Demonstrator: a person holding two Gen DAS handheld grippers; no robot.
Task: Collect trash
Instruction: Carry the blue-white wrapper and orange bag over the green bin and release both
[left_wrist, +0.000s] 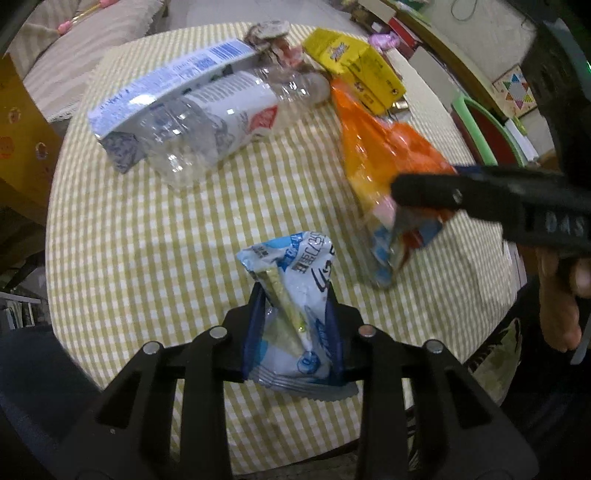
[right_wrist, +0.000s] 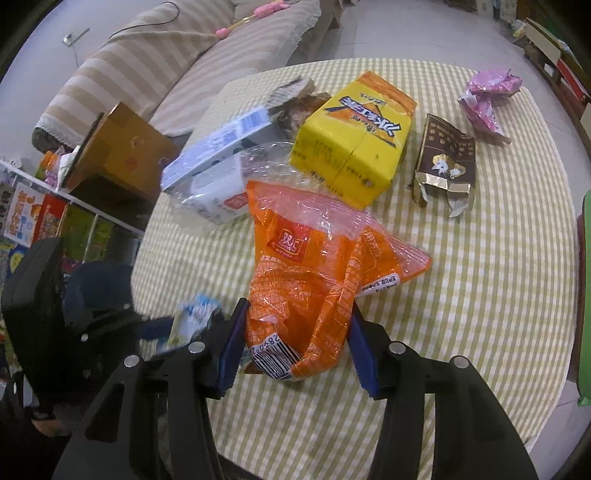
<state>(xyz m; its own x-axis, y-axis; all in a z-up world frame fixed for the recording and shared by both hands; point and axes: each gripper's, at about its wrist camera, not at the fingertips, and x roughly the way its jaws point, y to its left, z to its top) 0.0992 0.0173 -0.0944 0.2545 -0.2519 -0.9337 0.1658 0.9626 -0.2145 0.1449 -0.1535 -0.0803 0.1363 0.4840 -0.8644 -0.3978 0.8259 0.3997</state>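
My left gripper (left_wrist: 295, 295) is shut on a blue-and-white snack wrapper (left_wrist: 295, 266), which stands up between its blue pads just above the checked tablecloth (left_wrist: 155, 258). My right gripper (right_wrist: 299, 310) is shut on the lower end of a crumpled orange plastic bag (right_wrist: 314, 258); the rest of the bag trails on the cloth. In the left wrist view the right gripper (left_wrist: 402, 192) comes in from the right, clamped on the orange bag (left_wrist: 376, 147). In the right wrist view the left gripper (right_wrist: 162, 325) and its wrapper (right_wrist: 192, 317) are at the lower left.
On the round table lie a clear plastic bottle (left_wrist: 207, 122), a white-and-blue carton (left_wrist: 166, 88), a yellow carton (right_wrist: 354, 136), a brown-gold wrapper (right_wrist: 447, 162) and a pink wrapper (right_wrist: 487, 96). A striped sofa (right_wrist: 147, 62) and a cardboard box (right_wrist: 122, 147) stand beyond the table's edge.
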